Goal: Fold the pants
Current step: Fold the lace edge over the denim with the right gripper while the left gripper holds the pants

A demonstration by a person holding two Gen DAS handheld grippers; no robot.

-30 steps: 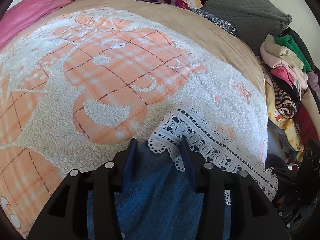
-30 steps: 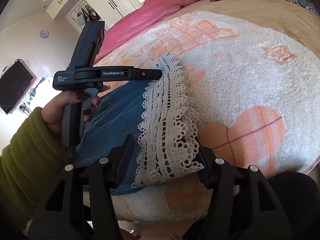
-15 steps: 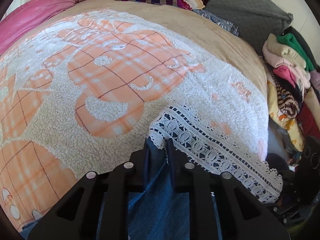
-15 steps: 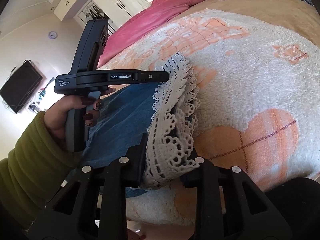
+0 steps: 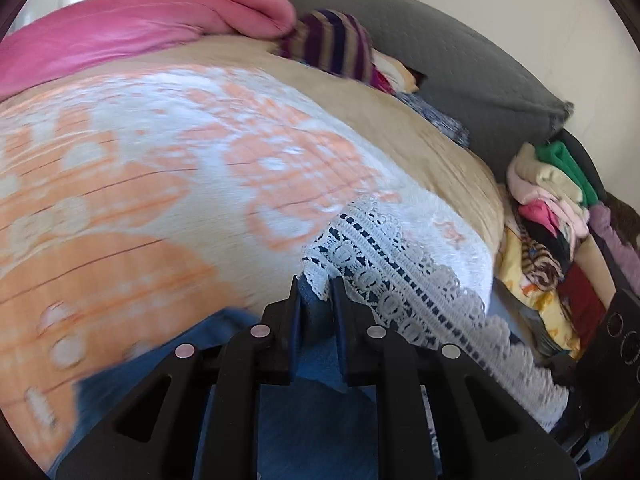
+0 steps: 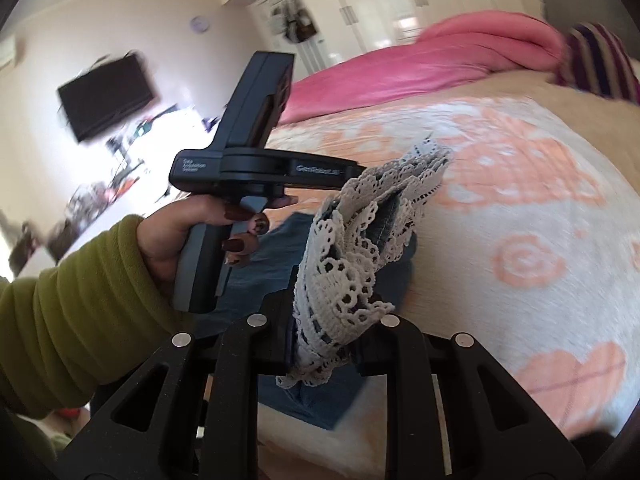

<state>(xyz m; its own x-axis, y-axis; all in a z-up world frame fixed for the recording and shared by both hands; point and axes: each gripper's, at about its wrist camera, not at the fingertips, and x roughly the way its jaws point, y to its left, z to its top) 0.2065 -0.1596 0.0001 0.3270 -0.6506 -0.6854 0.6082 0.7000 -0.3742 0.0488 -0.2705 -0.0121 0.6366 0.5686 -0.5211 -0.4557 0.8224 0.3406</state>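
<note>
The pants are blue denim (image 5: 304, 412) with a wide white lace hem (image 5: 404, 264). They lie on a white and orange fleece blanket (image 5: 160, 168) on the bed. My left gripper (image 5: 316, 300) is shut on the hem's left corner. My right gripper (image 6: 324, 332) is shut on the bunched lace hem (image 6: 344, 264) at the other corner. Both hold the hem lifted off the blanket. The left gripper's body (image 6: 256, 168) shows in the right wrist view, held by a hand in a green sleeve.
A pink duvet (image 5: 132, 36), a striped cushion (image 5: 332, 44) and a grey pillow (image 5: 448, 80) lie at the head of the bed. A pile of clothes (image 5: 556, 216) stands off the bed's right side. A wall TV (image 6: 106, 96) and cupboards are beyond.
Both grippers closed on the lace hem and have lifted it off the blanket, toward the head of the bed. The lace between them is now bunched and raised.
</note>
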